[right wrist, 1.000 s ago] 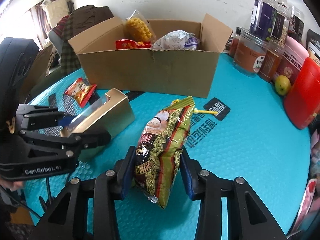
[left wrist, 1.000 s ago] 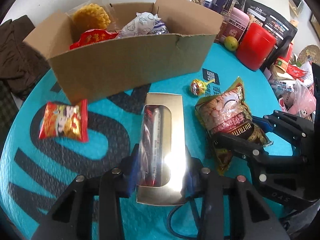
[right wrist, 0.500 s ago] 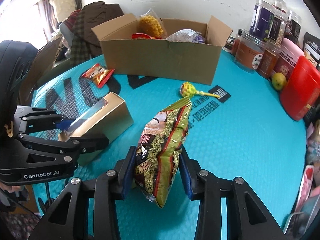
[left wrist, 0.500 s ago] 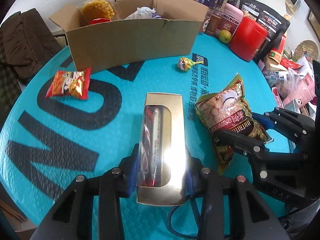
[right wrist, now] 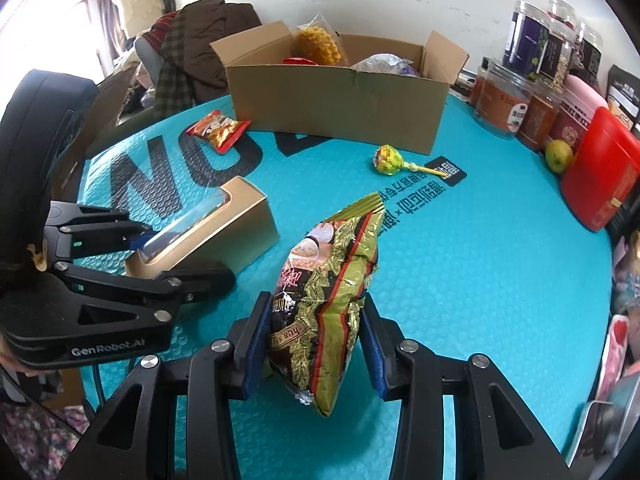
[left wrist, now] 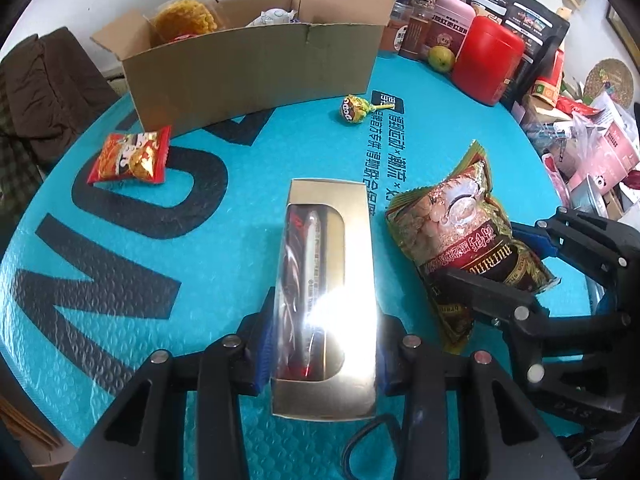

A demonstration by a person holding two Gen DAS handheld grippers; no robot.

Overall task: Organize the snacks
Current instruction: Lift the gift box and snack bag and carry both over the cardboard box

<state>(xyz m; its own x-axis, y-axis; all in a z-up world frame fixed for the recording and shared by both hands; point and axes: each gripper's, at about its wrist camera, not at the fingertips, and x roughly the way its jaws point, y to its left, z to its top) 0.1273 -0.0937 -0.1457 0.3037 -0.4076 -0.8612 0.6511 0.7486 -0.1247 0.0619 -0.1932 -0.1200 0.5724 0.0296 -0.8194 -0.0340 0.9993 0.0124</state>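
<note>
The surface wears a turquoise mat with a fine bubbled, matt texture. The gold box is glossy metallic card with a clear plastic window that throws glare. The snack bag is crinkled, shiny foil. The cardboard box is plain, matt brown paperboard. Each hand-held gripper is matt black plastic with silvery metal screws and blue pads.

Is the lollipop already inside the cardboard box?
No, the lollipop lies on the teal table cover in front of the cardboard box, outside it.
</note>
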